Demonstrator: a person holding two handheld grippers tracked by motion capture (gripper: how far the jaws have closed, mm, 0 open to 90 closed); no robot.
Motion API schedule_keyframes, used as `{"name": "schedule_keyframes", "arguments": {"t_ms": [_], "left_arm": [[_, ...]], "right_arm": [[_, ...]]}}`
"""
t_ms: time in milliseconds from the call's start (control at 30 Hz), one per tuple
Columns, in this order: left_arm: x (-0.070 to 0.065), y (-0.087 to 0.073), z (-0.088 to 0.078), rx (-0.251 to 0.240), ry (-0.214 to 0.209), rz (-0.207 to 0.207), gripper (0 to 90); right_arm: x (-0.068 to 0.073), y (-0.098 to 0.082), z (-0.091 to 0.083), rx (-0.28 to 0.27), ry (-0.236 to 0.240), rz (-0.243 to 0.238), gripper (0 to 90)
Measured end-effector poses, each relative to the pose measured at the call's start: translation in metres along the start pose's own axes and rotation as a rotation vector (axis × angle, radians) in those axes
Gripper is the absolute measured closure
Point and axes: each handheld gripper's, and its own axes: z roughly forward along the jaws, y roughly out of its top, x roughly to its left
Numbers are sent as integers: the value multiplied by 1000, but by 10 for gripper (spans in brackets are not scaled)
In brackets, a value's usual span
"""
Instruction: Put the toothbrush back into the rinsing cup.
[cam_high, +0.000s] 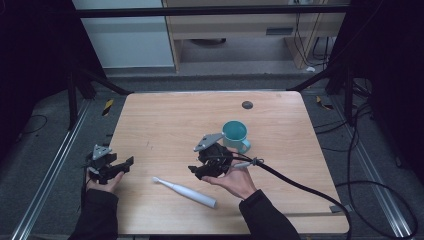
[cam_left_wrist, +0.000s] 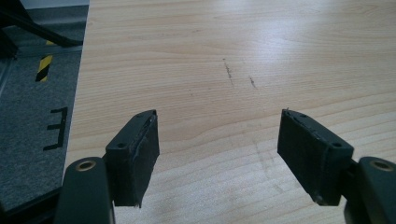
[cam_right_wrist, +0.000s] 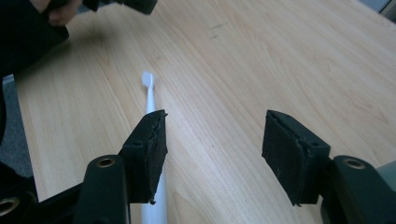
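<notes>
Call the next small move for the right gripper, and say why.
Probably shift the right gripper sideways until the white electric toothbrush sits between its jaws, then lower. Both grippers are open and empty. In the right gripper view the toothbrush runs under one jaw rather than through the gap, so closing now would likely miss. The teal mug stands upright behind that hand.

A white electric toothbrush (cam_high: 186, 192) is laid flat on the wooden table (cam_high: 165, 120), near its front edge, with the small brush head pointed to the left and the thicker handle end to the right. A teal mug (cam_high: 236, 135) is stood upright behind and to the right of it, well apart, its handle turned to the right
</notes>
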Motion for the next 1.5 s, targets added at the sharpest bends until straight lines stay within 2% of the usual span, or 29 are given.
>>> {"name": "schedule_keyframes", "arguments": {"t_ms": [200,1033,1500], "left_arm": [[0,0,0,-1,0,1,288],[1,1,0,-6,-1,-4,288],[1,1,0,-4,-1,-2,289]], "right_arm": [[7,-5,12,40,27,-5,417],[25,-23,43,177,75,-12,467],[34,-36,64,287,103,-27,516]]}}
